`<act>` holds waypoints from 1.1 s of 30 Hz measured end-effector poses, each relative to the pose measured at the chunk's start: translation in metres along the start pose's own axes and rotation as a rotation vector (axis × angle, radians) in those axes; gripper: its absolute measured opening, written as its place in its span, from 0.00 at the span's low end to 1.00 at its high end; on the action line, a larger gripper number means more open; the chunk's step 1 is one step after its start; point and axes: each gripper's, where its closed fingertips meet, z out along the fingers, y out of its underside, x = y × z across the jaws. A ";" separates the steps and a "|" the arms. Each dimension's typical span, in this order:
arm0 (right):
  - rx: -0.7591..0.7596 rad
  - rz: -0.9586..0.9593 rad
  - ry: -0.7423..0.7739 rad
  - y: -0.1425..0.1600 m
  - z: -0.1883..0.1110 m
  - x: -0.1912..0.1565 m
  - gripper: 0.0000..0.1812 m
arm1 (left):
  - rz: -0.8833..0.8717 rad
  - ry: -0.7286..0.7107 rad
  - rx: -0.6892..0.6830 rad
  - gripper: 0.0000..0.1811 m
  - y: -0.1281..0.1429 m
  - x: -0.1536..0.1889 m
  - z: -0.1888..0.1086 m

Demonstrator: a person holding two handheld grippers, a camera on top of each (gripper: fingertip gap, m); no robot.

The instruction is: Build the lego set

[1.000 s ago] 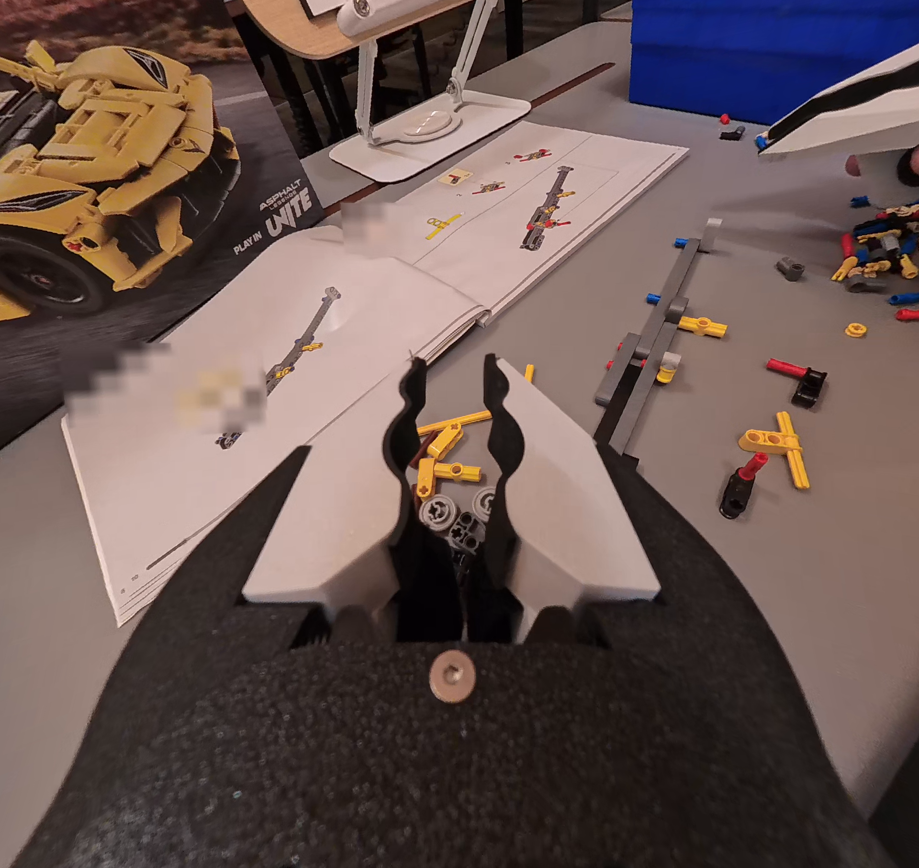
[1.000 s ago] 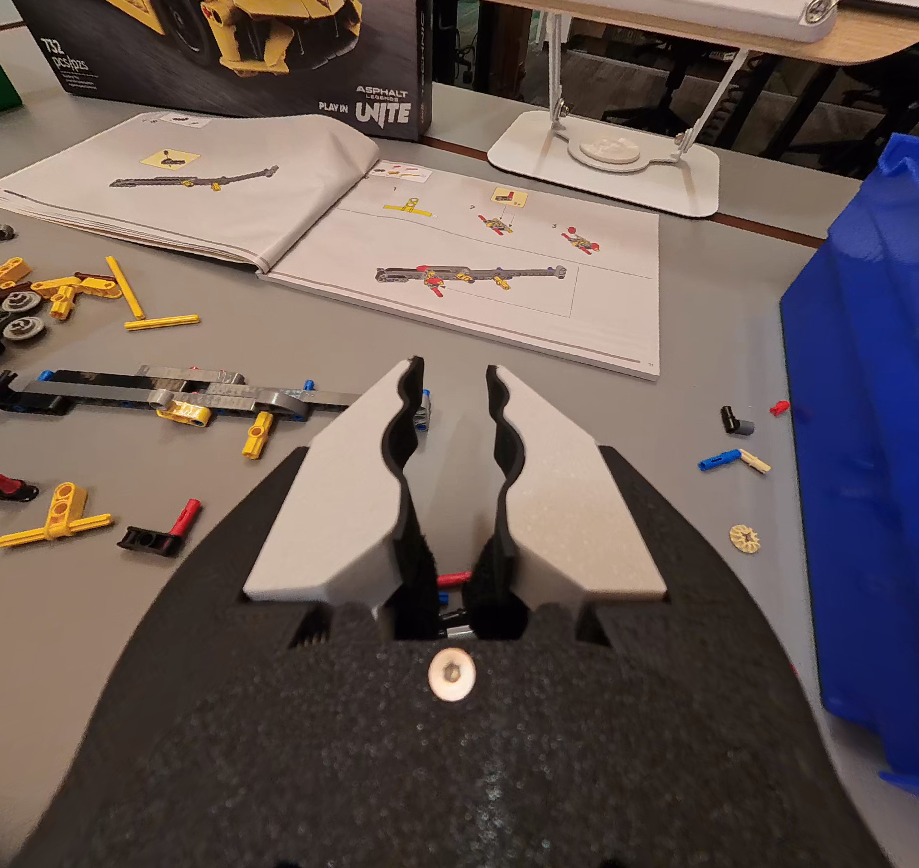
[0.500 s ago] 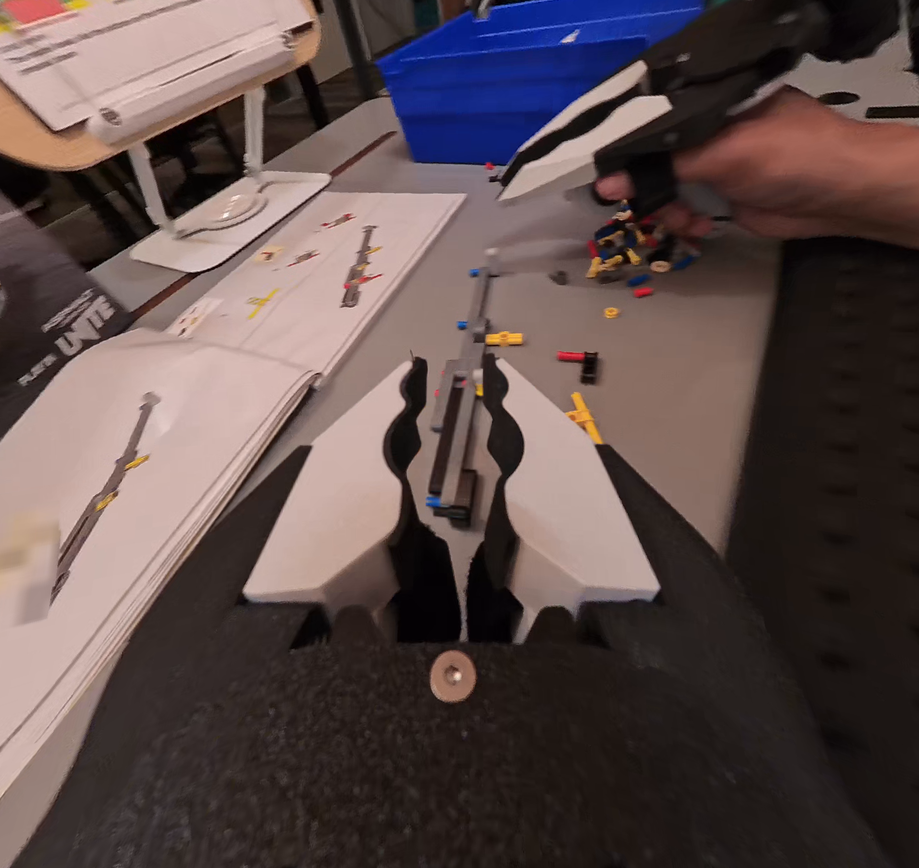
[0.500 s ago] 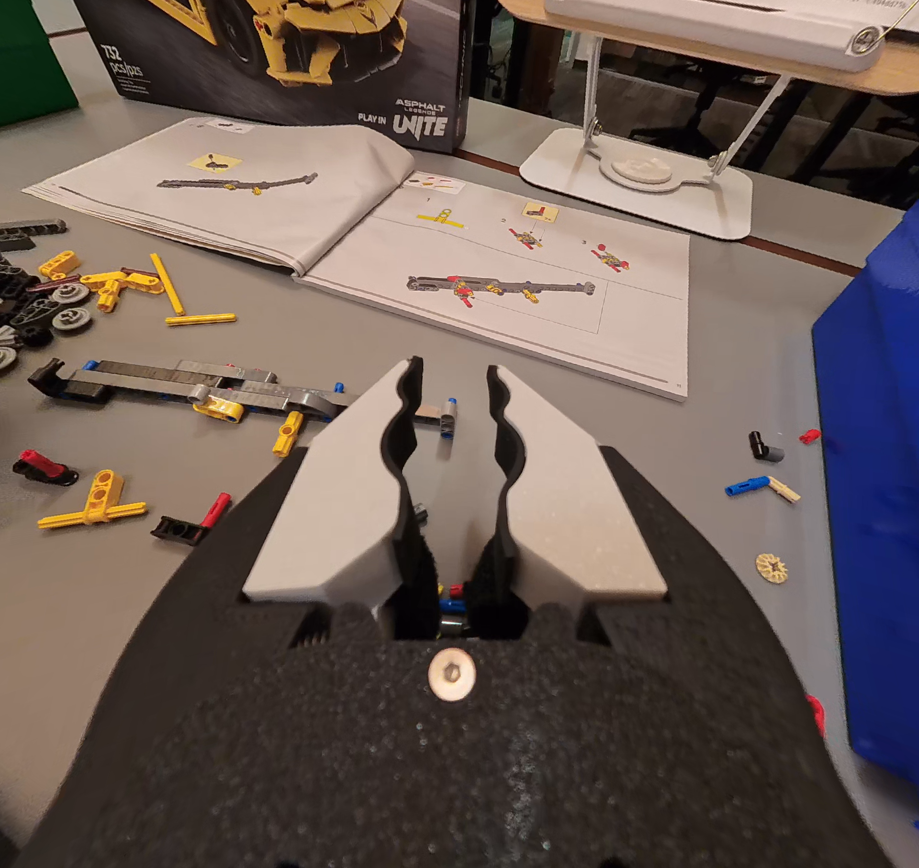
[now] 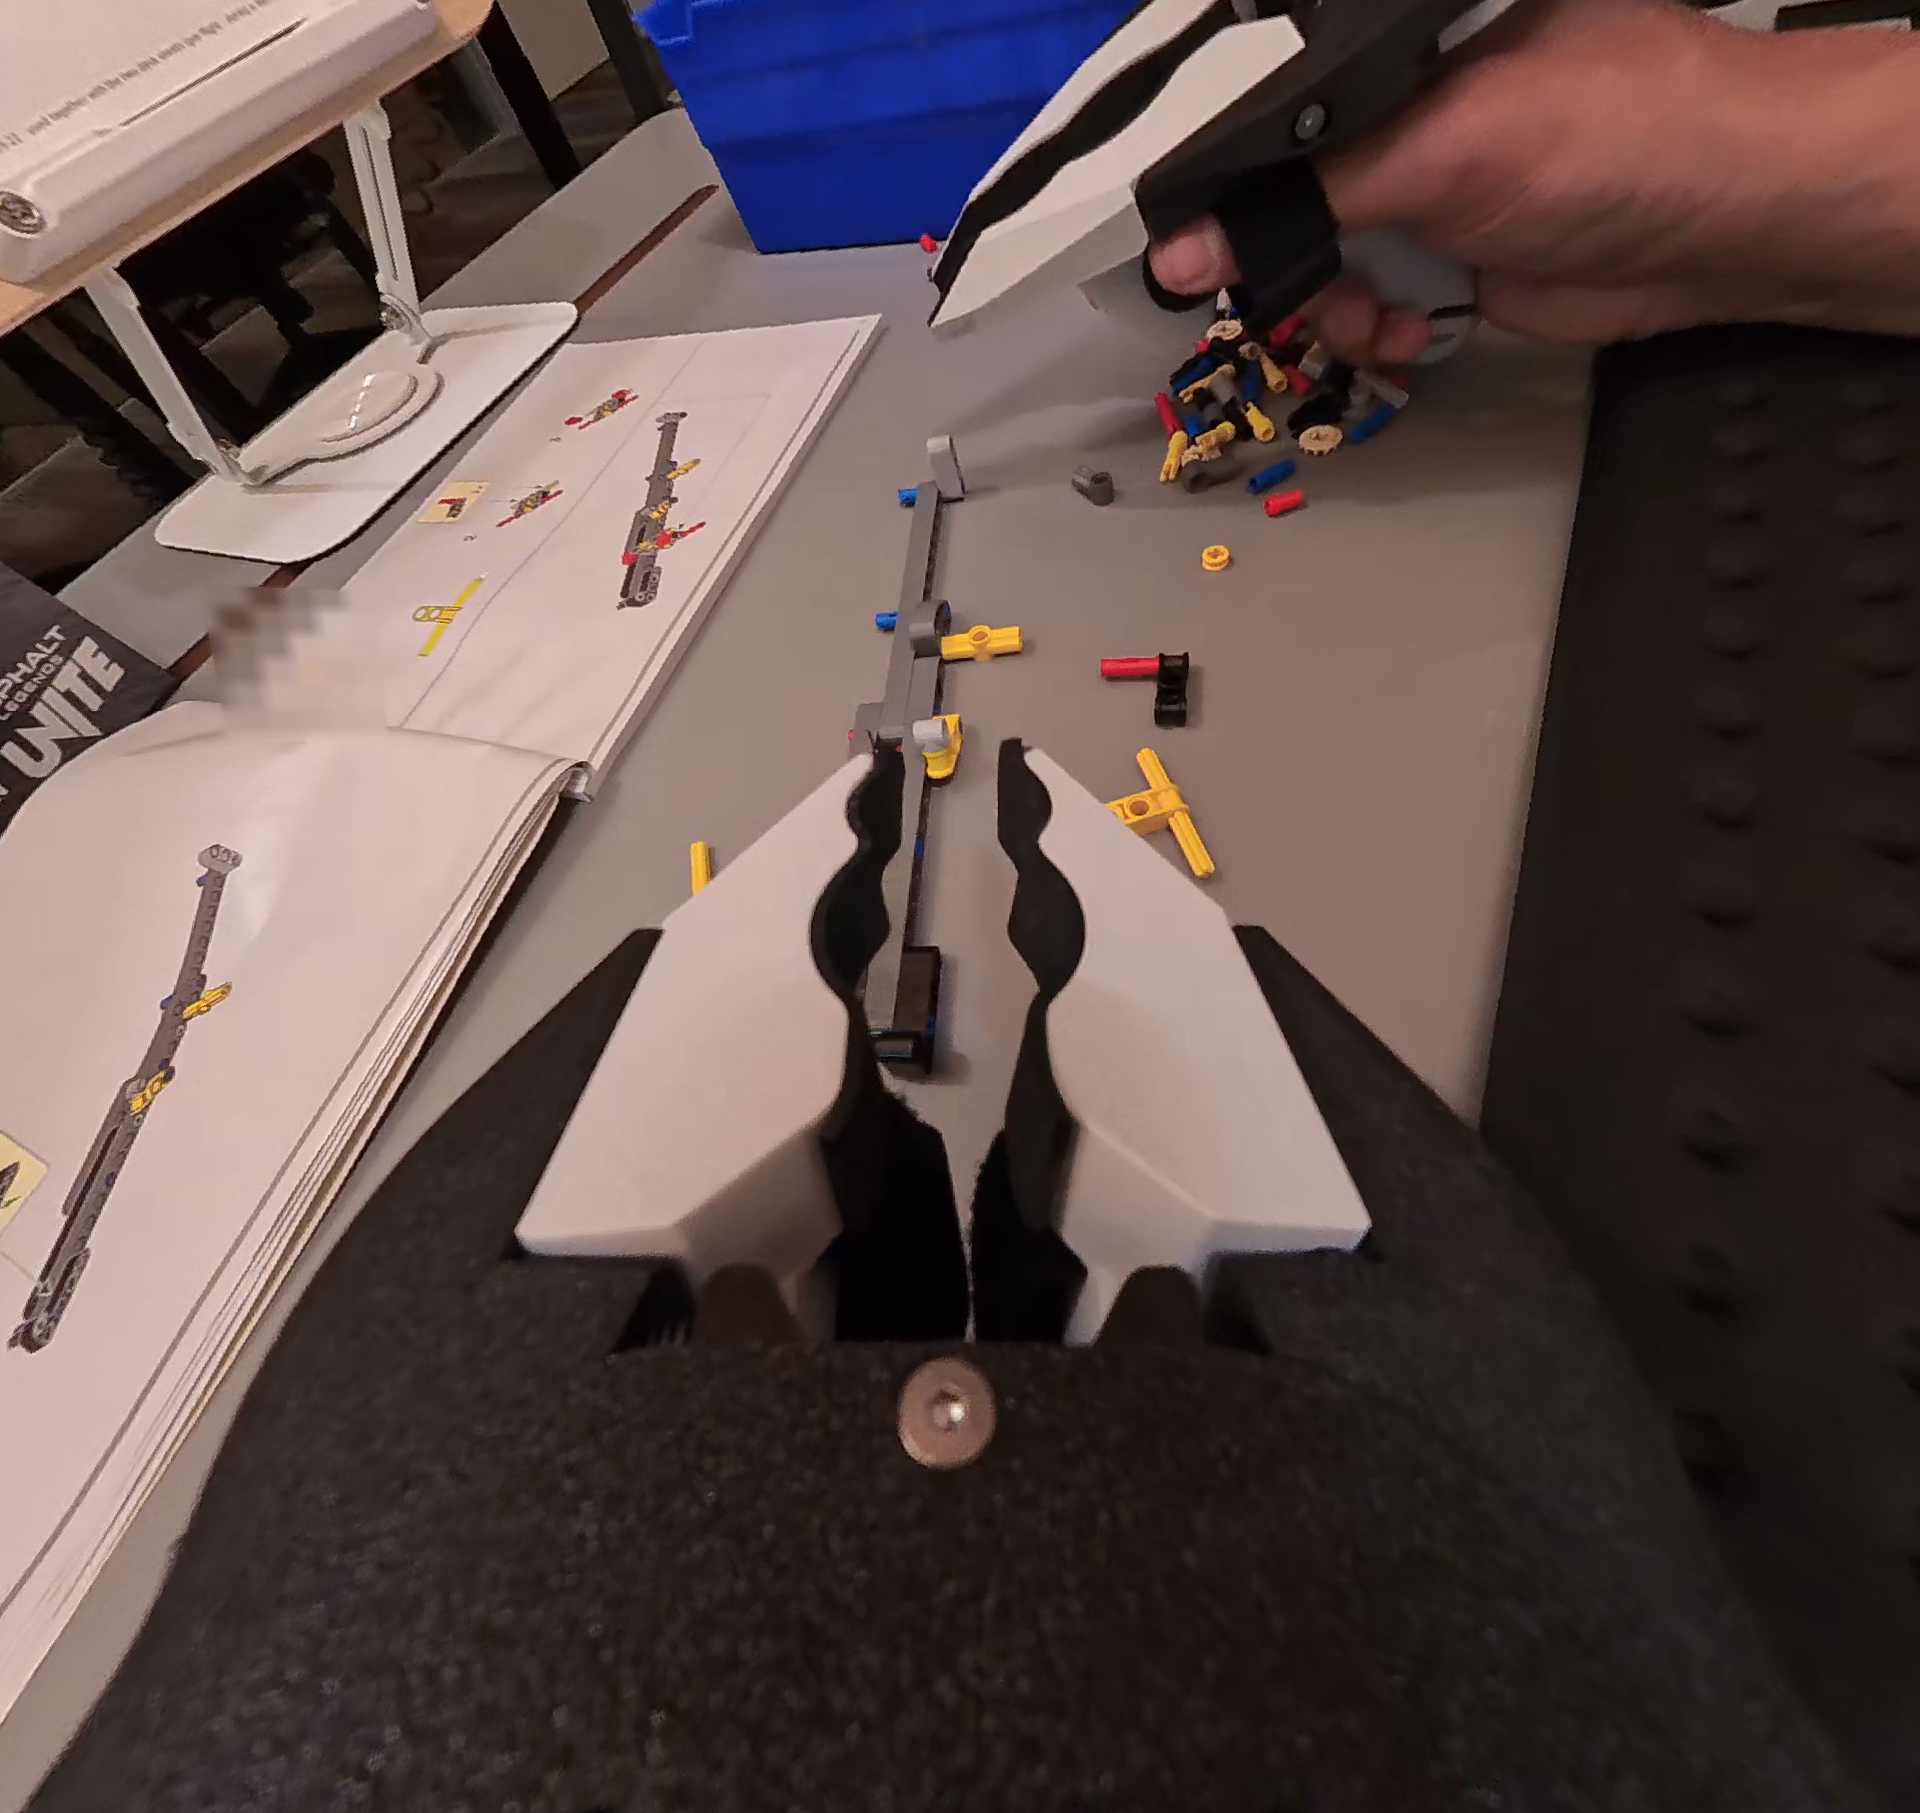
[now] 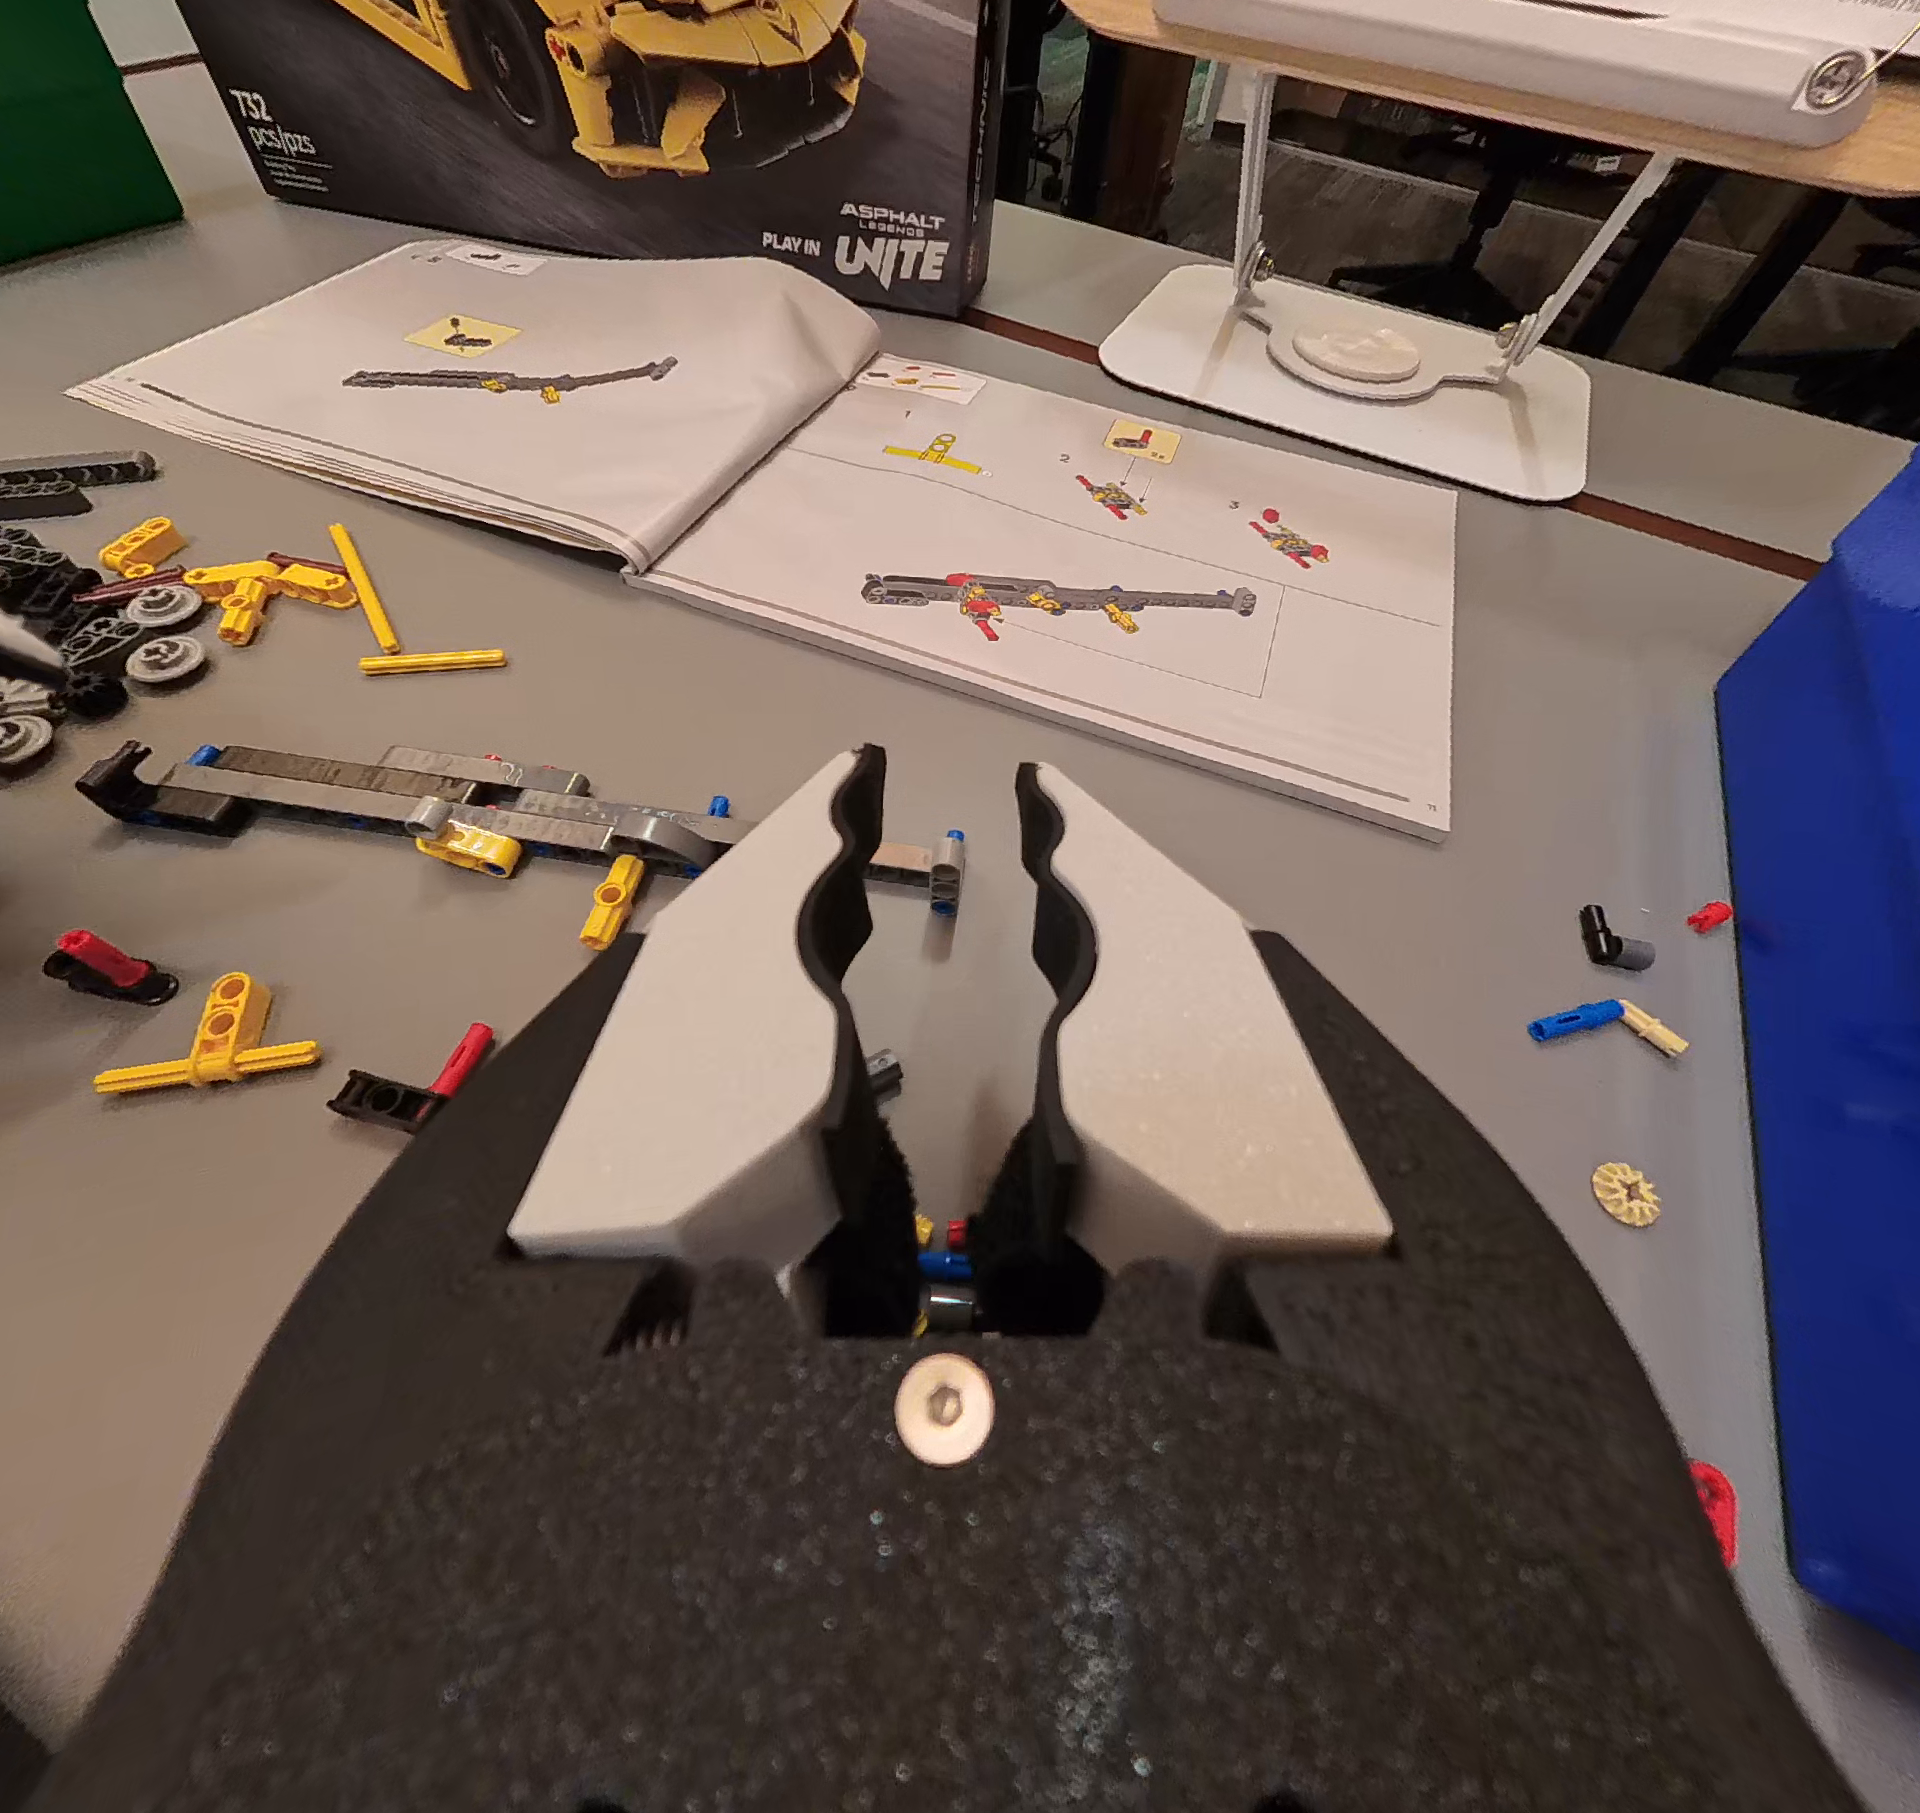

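Grey-and-black, the long beam assembly (image 5: 906,828) lies flat on the table (image 5: 1351,880), running lengthwise straight ahead between the parted, empty fingers of the nearer left gripper (image 5: 935,761), while the right gripper (image 6: 948,764), also parted and empty, hovers crosswise above its far end.

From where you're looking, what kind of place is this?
Probably an office or lab work table set up for a building session: a grey table with an open instruction booklet, loose lego pieces, and blue storage bins.

The gray beam assembly (image 6: 436,807) runs behind the right gripper (image 6: 951,776) — its middle hidden; the blue bin (image 6: 1829,932) beside it is cut off.
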 end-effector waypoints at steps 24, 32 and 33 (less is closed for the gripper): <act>-0.008 -0.014 -0.011 0.001 0.001 -0.003 0.13 | -0.043 0.010 -0.026 0.09 0.005 -0.001 0.002; -0.003 -0.021 -0.025 0.000 0.001 -0.007 0.13 | -0.028 0.058 -0.044 0.09 0.008 0.009 0.004; 0.001 -0.025 -0.034 -0.001 0.001 -0.009 0.13 | -0.029 0.089 -0.039 0.09 0.007 0.015 0.003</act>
